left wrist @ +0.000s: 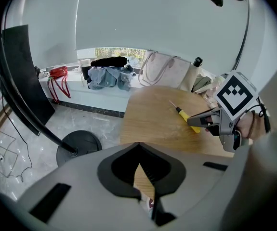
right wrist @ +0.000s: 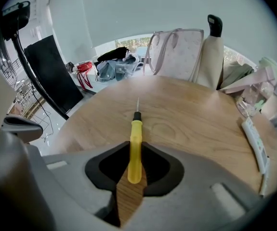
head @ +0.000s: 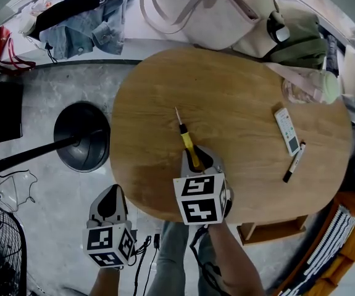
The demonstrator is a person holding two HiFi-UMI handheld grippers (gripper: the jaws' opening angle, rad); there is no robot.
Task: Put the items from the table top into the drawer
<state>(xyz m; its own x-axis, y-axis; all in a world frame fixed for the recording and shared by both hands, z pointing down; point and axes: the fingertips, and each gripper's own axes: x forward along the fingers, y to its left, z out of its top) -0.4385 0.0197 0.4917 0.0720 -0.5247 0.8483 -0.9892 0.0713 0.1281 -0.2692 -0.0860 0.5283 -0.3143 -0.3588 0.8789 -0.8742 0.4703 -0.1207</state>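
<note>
Screwdriver [head: 188,142], slim yellow plastic handle w/ black collar & thin steel shaft, lies flat on the table [head: 239,85] near its 6 o'clock edge, tip pointing to approx 11 o'clock in the head view. R gripper [head: 194,155] is closed on the handle's butt end: in the right gripper view the screwdriver [right wrist: 136,126] sits btwn the dark pads of the R gripper [right wrist: 136,144], both pads touching it, butt end still resting on the wood. Table is an oval of pale wood w/ visible grain, smooth matte top. At 3 o'clock from the screwdriver lies a flat white remote [head: 286,130], and just beside it at 5 o'clock a thin black-and-white pen [head: 294,162], seen clearly only from the head view. L gripper [head: 112,190] hangs off the table at 7 o'clock over grey marbled floor [head: 54,85]; the left gripper view shows its tips [left wrist: 138,144] meeting, nothing btwn them. That view alone gives the R gripper side-on w/ a hand behind it. At 9 o'clock stands a round black stand base [head: 81,135]. At 12 o'clock a soft pale tote bag [head: 208,11] slumps against the table edge.
</note>
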